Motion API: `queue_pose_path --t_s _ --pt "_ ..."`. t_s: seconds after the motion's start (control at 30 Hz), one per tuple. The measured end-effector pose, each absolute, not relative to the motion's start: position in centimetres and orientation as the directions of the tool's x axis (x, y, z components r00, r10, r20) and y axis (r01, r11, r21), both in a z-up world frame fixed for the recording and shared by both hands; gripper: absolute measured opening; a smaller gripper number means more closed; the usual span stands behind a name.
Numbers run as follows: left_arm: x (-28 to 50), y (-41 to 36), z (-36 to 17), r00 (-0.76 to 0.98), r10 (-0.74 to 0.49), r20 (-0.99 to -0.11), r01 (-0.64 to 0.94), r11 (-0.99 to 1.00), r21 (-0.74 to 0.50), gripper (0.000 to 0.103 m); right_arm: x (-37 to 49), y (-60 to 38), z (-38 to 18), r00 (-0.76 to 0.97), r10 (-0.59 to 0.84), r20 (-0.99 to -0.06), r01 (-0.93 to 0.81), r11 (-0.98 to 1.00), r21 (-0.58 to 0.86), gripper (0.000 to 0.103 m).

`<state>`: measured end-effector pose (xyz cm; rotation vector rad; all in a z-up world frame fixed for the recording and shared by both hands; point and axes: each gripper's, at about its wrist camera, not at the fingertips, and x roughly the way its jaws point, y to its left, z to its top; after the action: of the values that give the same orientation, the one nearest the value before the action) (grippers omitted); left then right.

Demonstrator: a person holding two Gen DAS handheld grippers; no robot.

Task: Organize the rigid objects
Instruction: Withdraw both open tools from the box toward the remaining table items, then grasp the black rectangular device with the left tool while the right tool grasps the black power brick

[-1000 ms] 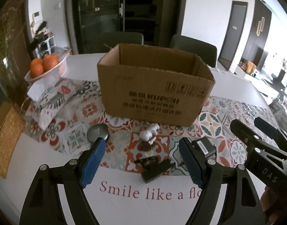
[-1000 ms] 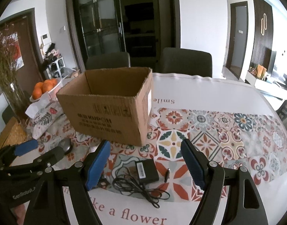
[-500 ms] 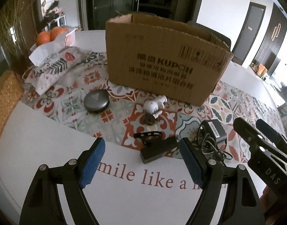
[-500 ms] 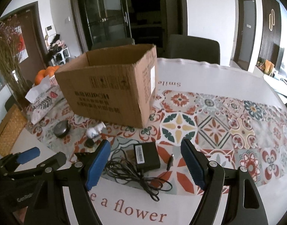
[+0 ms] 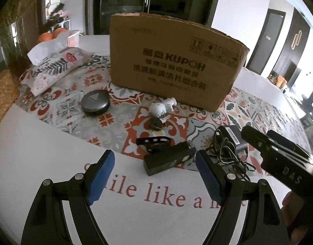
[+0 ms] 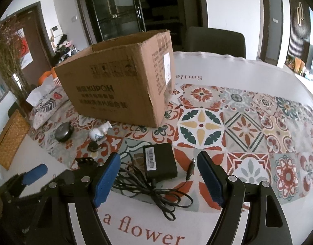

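Observation:
An open cardboard box [image 5: 172, 61] [image 6: 123, 85] stands on the patterned table runner. In front of it lie a dark round case [image 5: 95, 102] [image 6: 63, 133], a white figurine [image 5: 161, 107] [image 6: 99, 131], a small dark round piece [image 5: 156, 124], a black strap [image 5: 154, 140] and a black rectangular block [image 5: 168, 161]. A black power adapter [image 6: 159, 160] [image 5: 232, 134] with a tangled cable [image 6: 156, 192] lies to the right. My left gripper [image 5: 155, 175] is open, just short of the black block. My right gripper [image 6: 158, 180] is open, with the adapter between its fingers' line.
A floral tissue pouch [image 5: 52, 69] and a bowl of oranges [image 5: 54, 34] sit at the far left. A woven mat [image 6: 9, 140] lies at the left table edge. Chairs [image 6: 213, 40] stand behind the table. The right gripper shows in the left wrist view [image 5: 279, 159].
Both grippers have dropped lower and moved forward toward the items; the box and objects now look larger and closer. Both stay open.

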<state>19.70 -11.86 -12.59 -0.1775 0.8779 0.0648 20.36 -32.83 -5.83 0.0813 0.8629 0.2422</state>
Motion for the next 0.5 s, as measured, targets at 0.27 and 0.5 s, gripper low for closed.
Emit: queue_pose_path --t_s 0.27,0.5 --pt "20.7 -12.1 -13.7 0.615 -0.049 -0.787 -0.120 0.980 -0.155 0.081 21.4 -33.1 -7.1 0.606 0.257 -0.752 -0.157 0.966 0.204 0.078" --pt "21.2 -12.7 -14.2 0.609 -0.055 -0.791 -0.114 0.981 -0.157 0.081 21.6 -34.1 -8.1 0.597 0.255 -0.761 -0.128 0.966 0.223 0.078"
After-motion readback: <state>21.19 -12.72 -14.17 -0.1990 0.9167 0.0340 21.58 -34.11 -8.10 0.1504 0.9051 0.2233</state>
